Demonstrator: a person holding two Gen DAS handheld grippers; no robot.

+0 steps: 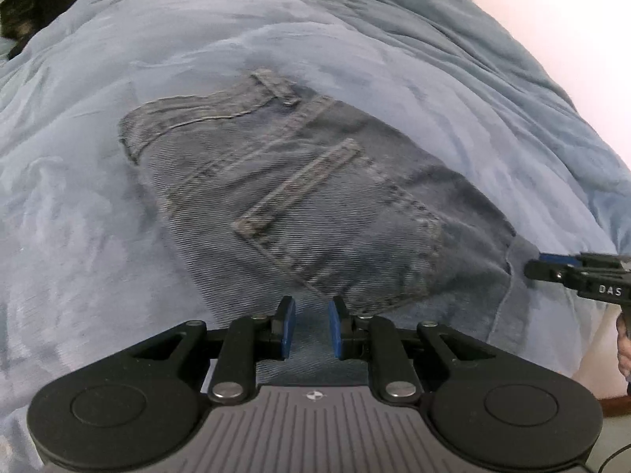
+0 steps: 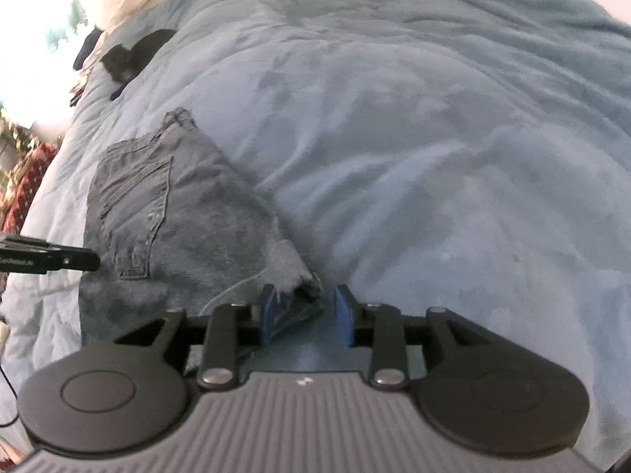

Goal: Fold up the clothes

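Grey-blue jeans (image 1: pixel 299 197) lie folded on a pale blue blanket (image 1: pixel 118 59), back pocket up. My left gripper (image 1: pixel 312 331) hovers over their near edge, its blue pads a little apart with nothing pinched; denim shows below the gap. In the right wrist view the jeans (image 2: pixel 177 205) reach in from the left, and their frayed hem (image 2: pixel 292 264) lies against the left pad of my right gripper (image 2: pixel 305 311). Its jaws stand open and the other pad is clear of the cloth. Each gripper shows in the other's view: the right gripper (image 1: pixel 552 270), the left gripper (image 2: pixel 79 262).
The blanket (image 2: pixel 434 157) covers the whole bed in soft wrinkles. A dark garment (image 1: pixel 35 12) lies at the far left corner, also the dark garment (image 2: pixel 134 55). A red patterned cloth (image 2: pixel 23 193) sits beyond the bed's left edge. A hand (image 1: pixel 625 351) shows at the right border.
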